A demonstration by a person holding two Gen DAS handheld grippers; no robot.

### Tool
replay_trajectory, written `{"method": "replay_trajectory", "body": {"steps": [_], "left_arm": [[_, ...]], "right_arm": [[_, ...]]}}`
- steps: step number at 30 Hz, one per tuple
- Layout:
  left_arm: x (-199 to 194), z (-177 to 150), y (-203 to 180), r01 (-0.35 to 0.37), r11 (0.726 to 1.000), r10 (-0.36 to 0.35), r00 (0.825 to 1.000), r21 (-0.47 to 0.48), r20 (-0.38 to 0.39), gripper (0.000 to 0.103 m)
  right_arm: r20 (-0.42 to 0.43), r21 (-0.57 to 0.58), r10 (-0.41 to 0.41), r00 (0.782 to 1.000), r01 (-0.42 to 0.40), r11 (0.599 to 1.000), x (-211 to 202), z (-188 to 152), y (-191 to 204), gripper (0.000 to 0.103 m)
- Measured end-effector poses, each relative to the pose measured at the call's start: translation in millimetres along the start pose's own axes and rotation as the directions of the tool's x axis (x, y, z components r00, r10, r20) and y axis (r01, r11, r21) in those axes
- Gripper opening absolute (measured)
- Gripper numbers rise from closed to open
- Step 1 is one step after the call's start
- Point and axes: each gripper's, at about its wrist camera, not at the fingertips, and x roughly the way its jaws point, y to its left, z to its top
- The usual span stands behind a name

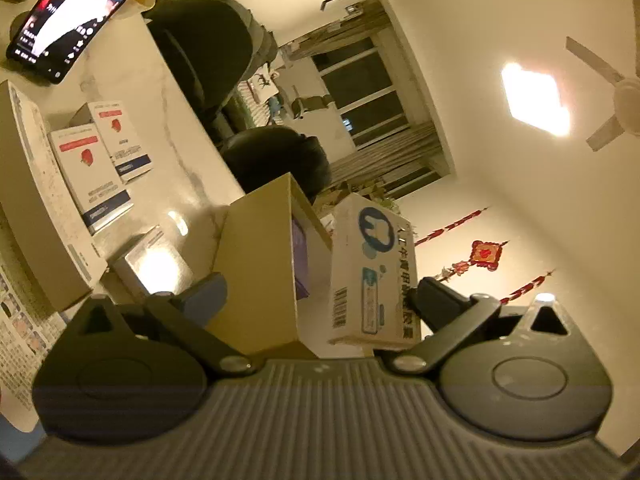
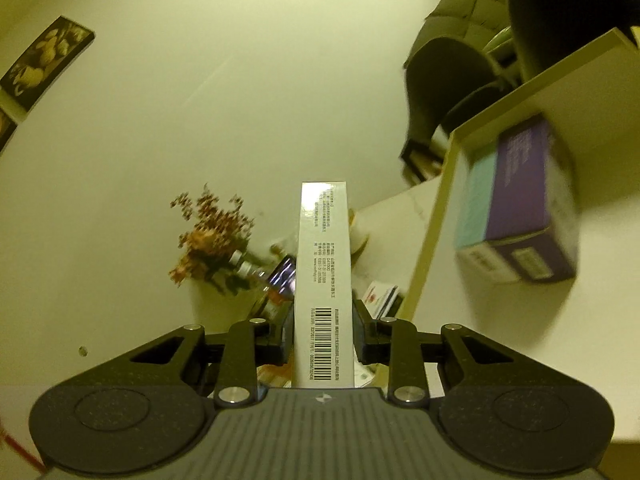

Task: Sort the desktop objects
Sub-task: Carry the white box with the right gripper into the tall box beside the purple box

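Right wrist view: our right claw (image 2: 323, 338) grips a slim carton (image 2: 323, 280); we steer it level into the open bin (image 2: 440, 216); left claw (image 1: 320, 300) gapes wide, empty.

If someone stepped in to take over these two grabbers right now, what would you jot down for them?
Left gripper: open, holding nothing; a white box with a blue tooth logo stands between its fingers, beside the open beige box.
Right gripper: shut on a tall narrow white carton, lifted.
Done: a purple box already sits in the beige box.
Left: place the carton; two red-and-white boxes wait on the table.
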Motion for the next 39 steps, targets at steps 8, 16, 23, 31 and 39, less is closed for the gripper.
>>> {"method": "replay_trajectory", "body": {"steps": [8,16,23,31,39], "left_arm": [[5,-1,4,-0.031,0.999,0.031,0.999,-0.01,-0.022,0.103],[6,-2,6,-0.064,0.998,0.064,0.998,0.001,-0.028,0.103],[7,-4,9,-0.084,0.996,0.084,0.996,-0.002,-0.036,0.103],[6,-4,12,-0.098,0.995,0.098,0.995,-0.003,-0.037,0.103],[7,-5,18,-0.107,0.994,0.106,0.993,-0.024,-0.042,0.103]], "right_arm": [[0.055,0.01,-0.091,0.994,0.091,0.996,-18,20,-17,0.032],[0.097,0.016,-0.211,0.973,0.211,0.977,-28,38,-33,0.032],[0.109,-0.009,-0.35,0.93,0.353,0.936,-24,48,-40,0.032],[0.1,-0.024,-0.482,0.871,0.486,0.873,-8,59,-51,0.032],[0.117,-0.056,-0.585,0.803,0.593,0.803,1,64,-53,0.032]]}}
